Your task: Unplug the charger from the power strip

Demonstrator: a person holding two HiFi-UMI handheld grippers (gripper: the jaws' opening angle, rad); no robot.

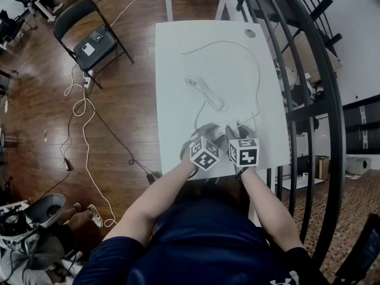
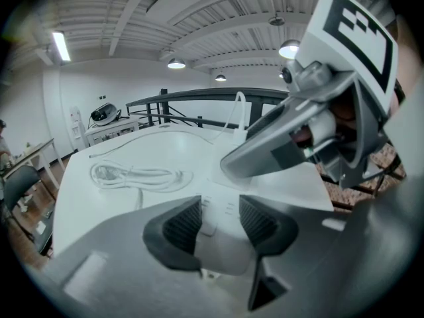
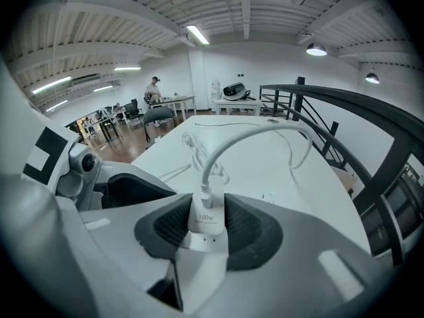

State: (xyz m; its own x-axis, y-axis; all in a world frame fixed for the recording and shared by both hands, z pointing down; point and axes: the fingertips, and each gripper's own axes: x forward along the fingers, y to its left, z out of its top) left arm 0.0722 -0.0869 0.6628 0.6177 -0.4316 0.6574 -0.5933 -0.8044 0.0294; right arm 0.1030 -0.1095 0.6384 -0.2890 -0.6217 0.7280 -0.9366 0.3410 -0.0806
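- Right gripper (image 3: 207,234) is clamping the charger (image 3: 205,212), which apparently is still sitting in the power strip (image 2: 222,247).
- Left gripper (image 2: 218,225) is bracing the power strip between its pads.
- The pull-out itself is not yet done.

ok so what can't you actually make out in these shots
- Prongs of the white block charger: right gripper view, buried between its body and the white plastic power strip; seated or loosened, cannot tell.
- Charger in the left gripper view: covered by the right gripper.
- Print under "100w": too small.
- Power strip's near end, head view: under the left gripper.
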